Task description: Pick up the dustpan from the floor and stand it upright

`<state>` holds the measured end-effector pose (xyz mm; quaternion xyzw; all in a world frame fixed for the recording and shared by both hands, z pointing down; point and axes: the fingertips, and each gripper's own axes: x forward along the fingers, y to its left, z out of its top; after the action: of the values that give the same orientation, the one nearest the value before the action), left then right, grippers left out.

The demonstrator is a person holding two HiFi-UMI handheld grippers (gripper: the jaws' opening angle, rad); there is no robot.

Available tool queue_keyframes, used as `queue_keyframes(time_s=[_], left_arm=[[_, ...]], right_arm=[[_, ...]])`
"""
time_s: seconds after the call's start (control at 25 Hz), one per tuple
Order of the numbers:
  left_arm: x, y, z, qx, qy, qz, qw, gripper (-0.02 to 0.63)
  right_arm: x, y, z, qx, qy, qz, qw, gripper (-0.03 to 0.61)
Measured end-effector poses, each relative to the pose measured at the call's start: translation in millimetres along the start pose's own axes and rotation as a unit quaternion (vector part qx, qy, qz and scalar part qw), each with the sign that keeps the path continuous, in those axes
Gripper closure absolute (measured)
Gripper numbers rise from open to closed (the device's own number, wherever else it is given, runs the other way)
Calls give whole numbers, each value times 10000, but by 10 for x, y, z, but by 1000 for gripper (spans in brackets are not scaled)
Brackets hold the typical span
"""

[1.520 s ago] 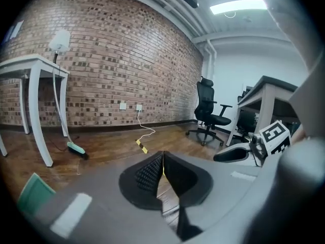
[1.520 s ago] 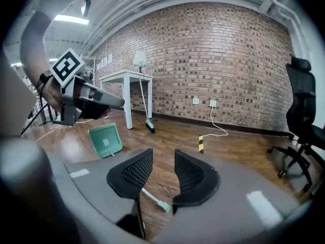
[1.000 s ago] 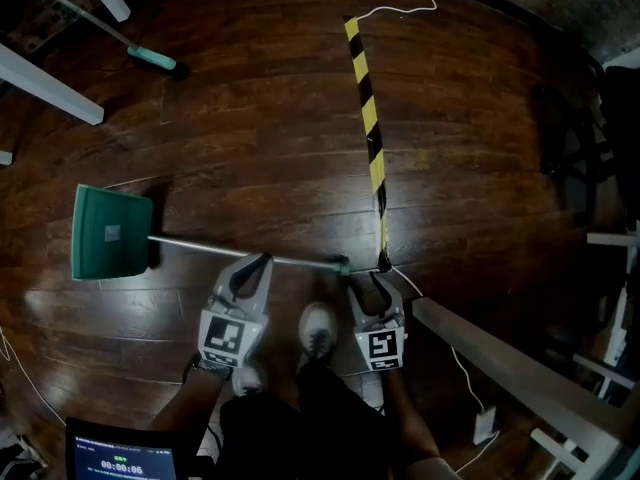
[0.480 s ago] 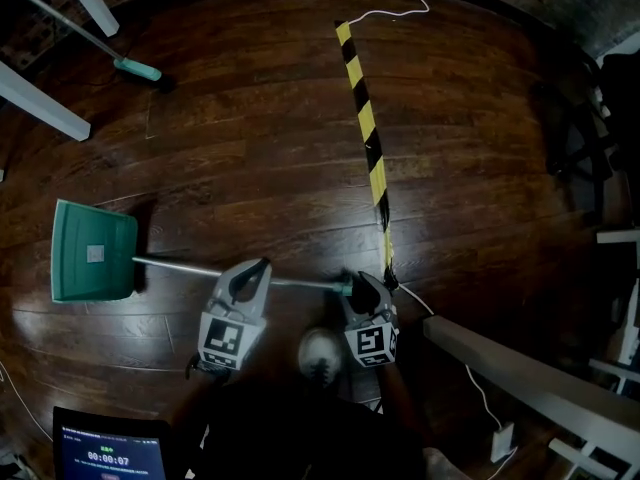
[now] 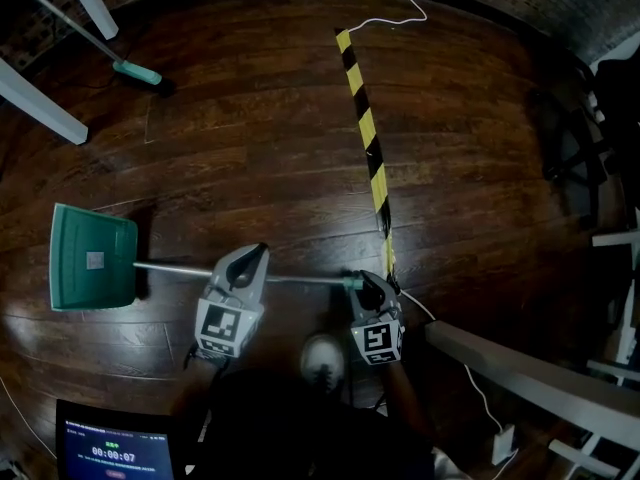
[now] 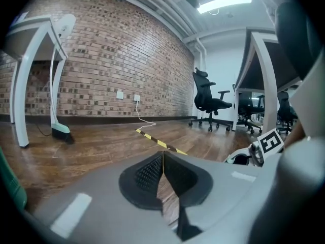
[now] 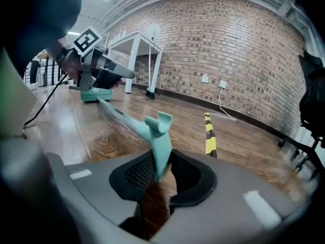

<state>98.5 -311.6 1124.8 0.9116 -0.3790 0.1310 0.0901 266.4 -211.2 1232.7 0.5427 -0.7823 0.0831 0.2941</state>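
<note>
Dustpan point(image 5: 92, 258) lies flat on the wooden floor point(image 5: 260, 148), with the green pan at left and the metal handle point(image 5: 170, 269) running right. Right claw point(image 7: 161, 166) has just been closing and is clamped on the teal handle tip point(image 7: 158, 131), which sticks up between its pads. Left claw point(image 5: 250, 260) sits over the handle's middle, jaws together with nothing between them; can't tell if it touches the handle. Yellow-black tape point(image 5: 365, 138) runs away from the handle tip.

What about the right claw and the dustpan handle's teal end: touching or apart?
Touching. The right gripper view shows the right claw, its jaws just closed further, pressing the handle's teal end from both sides.
</note>
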Motion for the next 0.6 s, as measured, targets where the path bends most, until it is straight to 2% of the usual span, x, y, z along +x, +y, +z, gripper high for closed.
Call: queue_keyframes(time_s=[0.36,0.6], left_arm=[[-4,104,146,13,-115,64,9999,607],[-107,168,583,-25,-226,88,9997,607]], right_arm=[[-63,-558,518,245,-440,-557,9972,488],[-236,-852,1128,60,-615,-806,9948,486]])
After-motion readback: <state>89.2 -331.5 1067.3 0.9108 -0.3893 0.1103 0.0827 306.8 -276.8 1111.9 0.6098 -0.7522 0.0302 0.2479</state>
